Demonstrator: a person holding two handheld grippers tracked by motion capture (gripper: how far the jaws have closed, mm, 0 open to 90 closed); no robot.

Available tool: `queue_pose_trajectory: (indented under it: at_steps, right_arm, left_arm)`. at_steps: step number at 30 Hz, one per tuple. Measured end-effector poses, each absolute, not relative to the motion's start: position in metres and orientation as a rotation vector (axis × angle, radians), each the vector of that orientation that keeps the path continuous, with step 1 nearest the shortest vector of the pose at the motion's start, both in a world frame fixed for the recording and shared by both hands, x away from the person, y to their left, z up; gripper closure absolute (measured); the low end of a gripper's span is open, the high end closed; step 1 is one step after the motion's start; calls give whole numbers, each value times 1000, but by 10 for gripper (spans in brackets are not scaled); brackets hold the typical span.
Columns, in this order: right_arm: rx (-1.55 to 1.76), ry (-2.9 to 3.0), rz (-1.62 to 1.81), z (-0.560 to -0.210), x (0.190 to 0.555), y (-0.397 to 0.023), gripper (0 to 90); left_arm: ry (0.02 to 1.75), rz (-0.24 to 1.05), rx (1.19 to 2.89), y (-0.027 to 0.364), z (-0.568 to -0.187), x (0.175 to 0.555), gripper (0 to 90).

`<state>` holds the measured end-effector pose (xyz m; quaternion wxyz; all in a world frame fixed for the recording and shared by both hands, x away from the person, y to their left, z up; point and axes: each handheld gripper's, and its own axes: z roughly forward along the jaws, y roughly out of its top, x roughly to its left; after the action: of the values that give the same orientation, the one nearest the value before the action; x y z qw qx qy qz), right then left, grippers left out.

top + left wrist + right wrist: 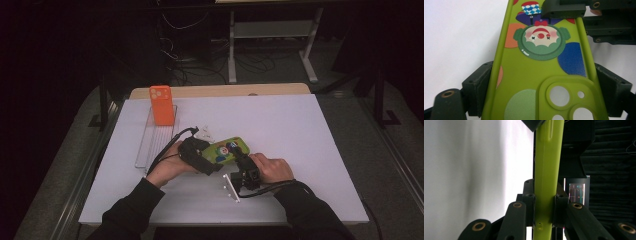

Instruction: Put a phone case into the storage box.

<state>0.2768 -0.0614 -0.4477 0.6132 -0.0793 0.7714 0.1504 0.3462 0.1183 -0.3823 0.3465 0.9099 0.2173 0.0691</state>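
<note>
Above the white table (300, 130), green clown phone case (226, 150) clamped across its width by left gripper (197, 156), right gripper (240, 161) pinching its thin edge, orange phone case (161, 105) seemingly upright behind.

The green phone case (541, 75) runs off the bottom edge.

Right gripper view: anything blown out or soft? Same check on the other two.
Right gripper view: white table washed out with a grey shadow band, green phone case edge-on and sharp. Left gripper view: even light, clown print on the case crisp, near jaws slightly soft. High view: table bright, surroundings nearly black, orange phone case readable.
</note>
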Motion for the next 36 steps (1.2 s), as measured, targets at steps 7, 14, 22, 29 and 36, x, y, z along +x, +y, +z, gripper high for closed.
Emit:
queue_pose_trajectory:
  at_steps: [7, 14, 22, 29, 36]
  right_arm:
    - [-134, 1824, 371, -440, 282, -66, 758]
    - [42, 1921, 493, -430, 294, -81, 758]
    - [350, 2032, 727, -419, 303, -94, 757]
    - [503, 2110, 861, -413, 311, -105, 757]
    - [728, 2192, 1044, -411, 320, -113, 757]
  left_arm:
    - [585, 164, 2341, 125, -379, 349, 0]
    - [601, 176, 2286, 132, -375, 351, 0]
    - [589, 189, 2268, 137, -374, 355, 0]
    - [594, 194, 2281, 138, -376, 355, 0]
    - [609, 189, 2277, 140, -376, 355, 0]
